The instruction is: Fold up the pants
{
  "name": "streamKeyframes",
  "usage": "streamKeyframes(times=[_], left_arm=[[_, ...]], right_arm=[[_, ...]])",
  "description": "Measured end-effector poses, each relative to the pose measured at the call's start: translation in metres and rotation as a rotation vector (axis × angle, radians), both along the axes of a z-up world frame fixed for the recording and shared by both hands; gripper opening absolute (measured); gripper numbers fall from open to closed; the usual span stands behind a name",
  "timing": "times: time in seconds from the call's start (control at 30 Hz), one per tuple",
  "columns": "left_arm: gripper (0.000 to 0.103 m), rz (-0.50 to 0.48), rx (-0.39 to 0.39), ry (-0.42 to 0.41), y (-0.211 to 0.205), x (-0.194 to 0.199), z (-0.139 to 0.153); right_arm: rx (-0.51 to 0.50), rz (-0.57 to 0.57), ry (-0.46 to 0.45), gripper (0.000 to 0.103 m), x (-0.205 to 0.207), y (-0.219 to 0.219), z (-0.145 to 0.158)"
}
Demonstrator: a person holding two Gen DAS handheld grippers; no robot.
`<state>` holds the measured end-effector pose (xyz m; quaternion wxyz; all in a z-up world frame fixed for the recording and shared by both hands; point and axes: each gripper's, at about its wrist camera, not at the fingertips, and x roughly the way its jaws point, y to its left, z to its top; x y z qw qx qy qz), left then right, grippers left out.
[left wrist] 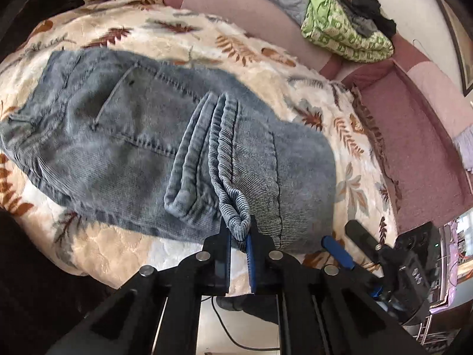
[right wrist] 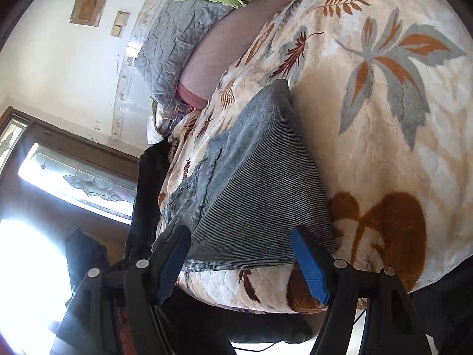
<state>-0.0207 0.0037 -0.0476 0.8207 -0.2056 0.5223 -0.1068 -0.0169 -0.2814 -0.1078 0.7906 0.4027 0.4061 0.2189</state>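
Pants (left wrist: pixel 142 136) lay lengthwise along the blanket's (left wrist: pixel 348 148) near edge; my left claw (left wrist: pixel 240 236) pinched their ribbed waistband, my right claw (right wrist: pixel 241 247) gaped wide, empty.

left hand-held gripper (left wrist: pixel 240 230) angled steeply down, jaws pinched shut on a fold of cloth, right hand-held gripper (right wrist: pixel 241 244) tilted gently down, jaws spread wide

Left tool (left wrist: pixel 240 238): black linkage arms at lower centre, round silver pivot pins, blue ribbed pads on the finger faces. Right tool (right wrist: pixel 241 261): matching black frame along the bottom edge, silver pins, long blue ribbed pads.
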Motion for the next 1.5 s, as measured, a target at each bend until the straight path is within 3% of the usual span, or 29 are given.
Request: streamKeyframes(times=[0.07,0.27,0.37,0.5,0.57,0.6,0.7,0.8,0.87,0.93,1.0,1.03,1.07,1.2,1.3,1.37,1.4,1.5], left_arm=[[0.009,0.045,-0.055,0.078,0.009,0.013,-0.029],[0.011,-0.002,-0.046,0.045,0.012,0.017,-0.023],[0.011,-0.013,-0.047,0.047,0.012,0.021,-0.024],[0.011,-0.019,-0.065,0.050,0.014,0.019,-0.025],[0.013,-0.023,-0.065,0.061,0.017,0.018,-0.023],[0.014,-0.020,-0.069,0.057,0.022,0.014,-0.017],[0.021,0.017,0.030,-0.094,0.024,-0.001,0.027],[0.031,-0.036,0.016,-0.266,0.010,-0.008,0.068],[0.042,-0.088,0.009,-0.309,-0.005,0.000,0.069],[0.042,-0.124,0.021,-0.221,-0.020,0.020,0.044],[0.042,-0.134,0.097,-0.067,-0.029,0.040,0.001],[0.030,-0.139,0.116,-0.017,-0.028,0.046,-0.018],[0.022,-0.129,0.135,-0.065,-0.025,0.043,-0.018],[0.020,-0.154,0.112,-0.054,-0.016,0.045,-0.017],[0.020,-0.167,0.121,-0.066,-0.015,0.043,-0.018],[0.020,-0.183,0.139,-0.083,-0.016,0.041,-0.017],[0.020,-0.186,0.140,-0.086,-0.016,0.041,-0.016],[0.020,-0.184,0.121,-0.080,-0.016,0.043,-0.016]], right_arm=[[0.007,0.003,0.009,0.074,0.000,0.000,0.003],[-0.014,0.008,-0.085,0.076,0.003,-0.013,0.048],[0.050,0.015,-0.070,0.077,0.026,-0.018,0.054],[0.188,0.079,0.077,0.078,0.062,-0.004,0.019],[0.180,0.131,0.235,0.078,0.072,0.012,-0.019],[0.170,0.118,0.212,0.075,0.070,0.013,-0.027],[0.152,0.131,0.165,0.074,0.064,0.015,-0.020],[0.157,0.124,0.167,0.074,0.064,0.017,-0.022],[0.151,0.126,0.168,0.074,0.064,0.017,-0.022],[0.159,0.128,0.178,0.074,0.065,0.017,-0.022],[0.172,0.129,0.203,0.074,0.068,0.013,-0.020],[0.168,0.130,0.212,0.074,0.069,0.011,-0.016],[0.162,0.128,0.203,0.074,0.070,0.008,-0.010],[0.176,0.113,0.146,0.076,0.090,-0.007,0.015],[0.215,0.156,0.195,0.079,0.133,0.001,0.003],[0.186,0.116,0.266,0.079,0.162,0.002,-0.018],[0.232,0.103,0.279,0.079,0.172,0.000,-0.024],[0.234,0.083,0.269,0.079,0.177,-0.005,-0.012]])
